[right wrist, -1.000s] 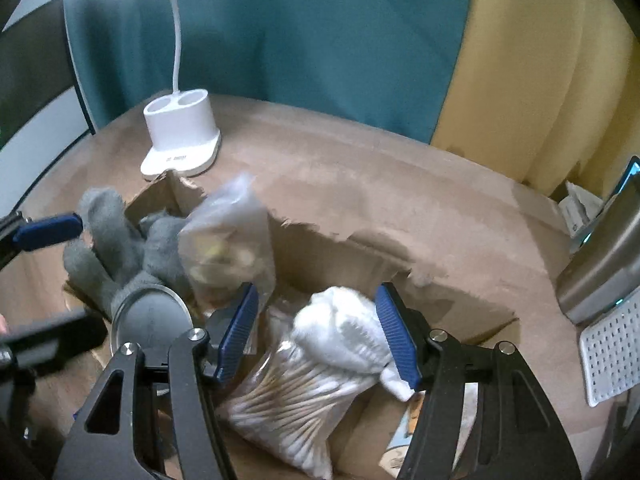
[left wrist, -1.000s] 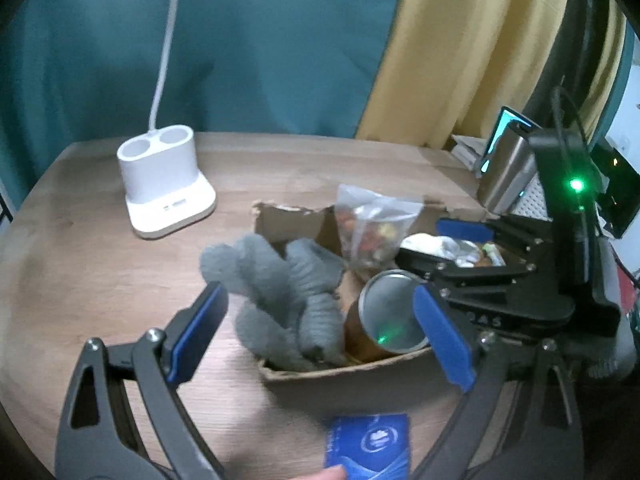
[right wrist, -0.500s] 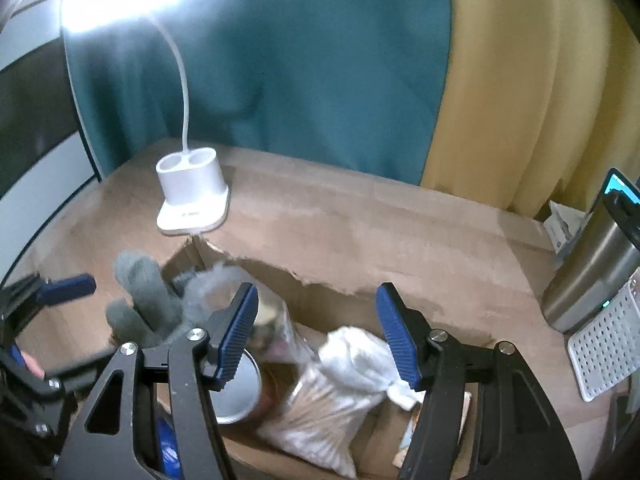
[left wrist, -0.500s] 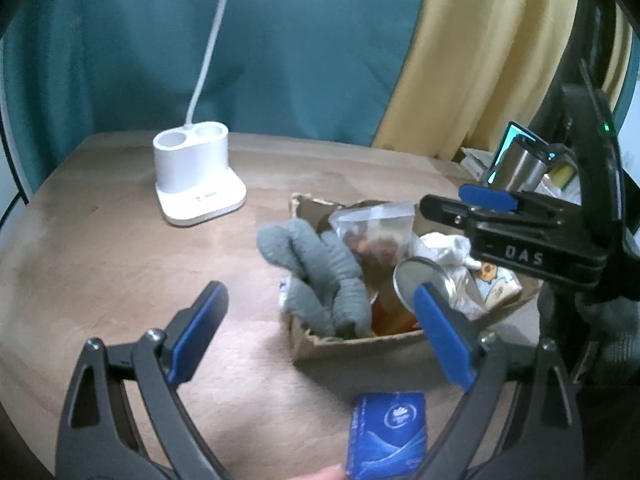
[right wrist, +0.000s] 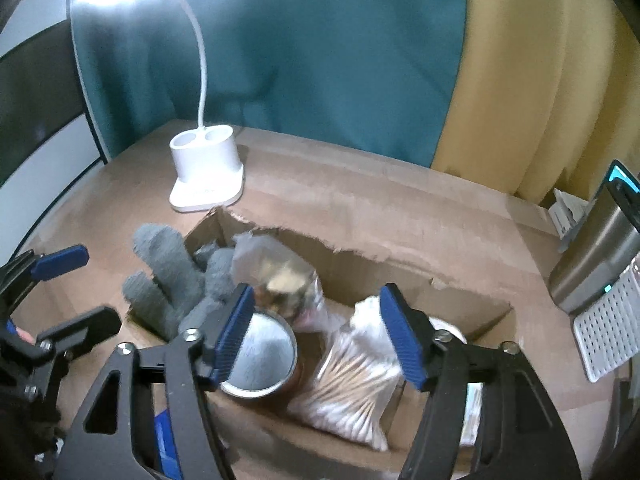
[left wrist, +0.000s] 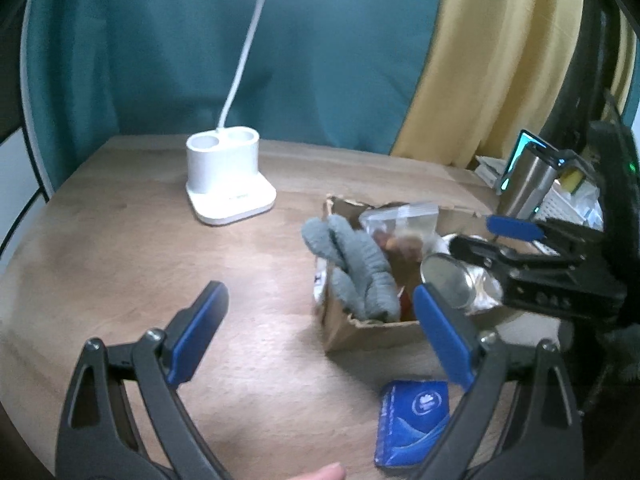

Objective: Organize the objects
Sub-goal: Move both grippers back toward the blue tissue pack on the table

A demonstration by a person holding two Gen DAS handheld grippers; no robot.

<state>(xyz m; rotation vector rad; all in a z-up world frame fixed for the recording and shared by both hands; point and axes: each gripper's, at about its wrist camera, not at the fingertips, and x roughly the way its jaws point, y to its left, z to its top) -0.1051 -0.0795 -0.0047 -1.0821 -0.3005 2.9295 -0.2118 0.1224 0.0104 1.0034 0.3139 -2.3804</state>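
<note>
While the left gripper (left wrist: 316,332) hung over bare wooden table (left wrist: 132,248) with its jaws spread wide and nothing between them, the cardboard box (left wrist: 372,330) sat just ahead of and beside its right-hand finger. A blue packet (left wrist: 414,420) lay flat on the table below that same finger, in front of the box and apart from it. Grey gloves (left wrist: 352,268) draped over the box's near-left corner, with a clear bag of snacks (left wrist: 404,228) standing behind them and a metal-lidded can (left wrist: 444,280) to their right.

Over the box, the right gripper (right wrist: 316,332) held nothing; its jaws had just been opening, and they stood apart above the contents. The can (right wrist: 260,356) lay directly under its left finger, a bag of cotton swabs (right wrist: 356,384) below the gap and toward the right finger, and the snack bag (right wrist: 280,276) just beyond the tips. A white lamp base (right wrist: 206,170) stood well beyond the box, and a steel tumbler (right wrist: 592,256) stood off to the right.
</note>
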